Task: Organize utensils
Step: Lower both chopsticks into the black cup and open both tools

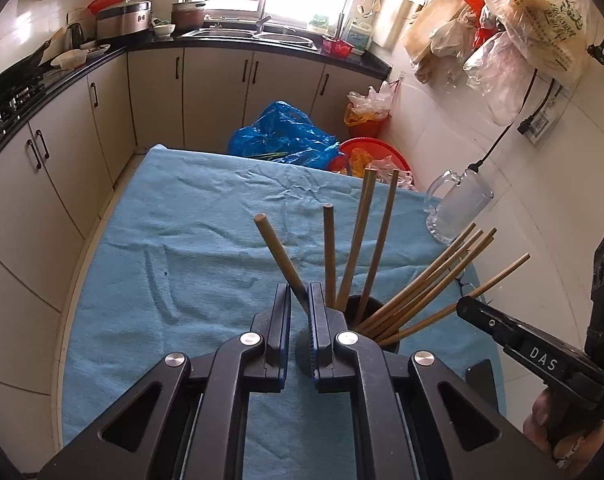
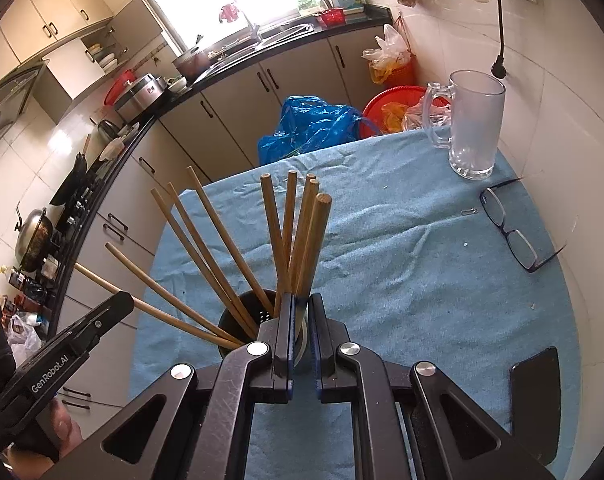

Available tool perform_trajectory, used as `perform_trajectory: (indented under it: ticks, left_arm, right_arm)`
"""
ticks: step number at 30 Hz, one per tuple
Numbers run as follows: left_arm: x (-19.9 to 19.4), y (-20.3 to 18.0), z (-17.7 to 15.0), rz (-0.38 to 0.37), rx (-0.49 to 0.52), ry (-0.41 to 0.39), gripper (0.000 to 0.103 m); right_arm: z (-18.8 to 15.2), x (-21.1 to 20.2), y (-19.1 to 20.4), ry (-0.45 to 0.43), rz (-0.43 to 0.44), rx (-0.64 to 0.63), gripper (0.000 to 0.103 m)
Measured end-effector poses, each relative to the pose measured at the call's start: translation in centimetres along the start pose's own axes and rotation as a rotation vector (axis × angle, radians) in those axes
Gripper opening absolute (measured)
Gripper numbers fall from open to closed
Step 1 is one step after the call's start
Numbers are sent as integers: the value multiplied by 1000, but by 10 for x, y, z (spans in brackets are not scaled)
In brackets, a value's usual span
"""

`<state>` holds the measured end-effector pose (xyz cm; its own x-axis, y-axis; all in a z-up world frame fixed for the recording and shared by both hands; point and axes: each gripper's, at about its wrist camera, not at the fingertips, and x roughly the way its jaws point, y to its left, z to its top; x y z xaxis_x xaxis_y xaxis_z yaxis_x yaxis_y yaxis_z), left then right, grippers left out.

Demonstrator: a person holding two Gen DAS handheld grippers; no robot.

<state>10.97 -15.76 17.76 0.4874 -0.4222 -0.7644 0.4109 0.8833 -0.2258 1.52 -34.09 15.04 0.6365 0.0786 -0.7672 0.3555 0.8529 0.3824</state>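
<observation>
A black perforated holder point(image 2: 231, 320) stands on the blue cloth, with several wooden chopsticks fanned out of it. My left gripper point(image 1: 299, 290) is shut on one thick chopstick point(image 1: 277, 252), which slants up to the left; its lower end runs toward the holder point(image 1: 388, 344) just right of the fingers. My right gripper point(image 2: 302, 300) is shut on another chopstick point(image 2: 316, 236), nearly upright at the holder's near rim. Each gripper shows in the other's view: the right one point(image 1: 468, 308) at the holder's right, the left one point(image 2: 121, 302) at its left. The held sticks' lower tips are hidden.
A frosted glass mug point(image 2: 476, 128) stands at the table's far right corner. Dark-framed glasses point(image 2: 510, 228) and a paper clip point(image 2: 468, 212) lie near it, and a black phone point(image 2: 536, 392) is at the near right. Beyond the table are a blue plastic bag point(image 1: 281, 132) and cabinets.
</observation>
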Motion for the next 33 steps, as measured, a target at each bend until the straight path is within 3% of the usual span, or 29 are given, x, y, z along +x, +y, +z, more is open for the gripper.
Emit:
perform_trajectory:
  ticks: [24, 28, 30, 33]
  left_arm:
    - [10, 2, -1, 26, 8, -25, 7]
    - [10, 3, 1, 29, 5, -31, 13]
    - [11, 3, 1, 32, 0, -36, 23]
    - [10, 3, 2, 42, -2, -48, 25]
  right_arm:
    - [3, 9, 11, 8, -5, -29, 8]
    - [4, 6, 11, 0, -7, -29, 8]
    - [4, 3, 12, -7, -11, -30, 8]
    - [4, -1, 12, -21, -18, -36, 8]
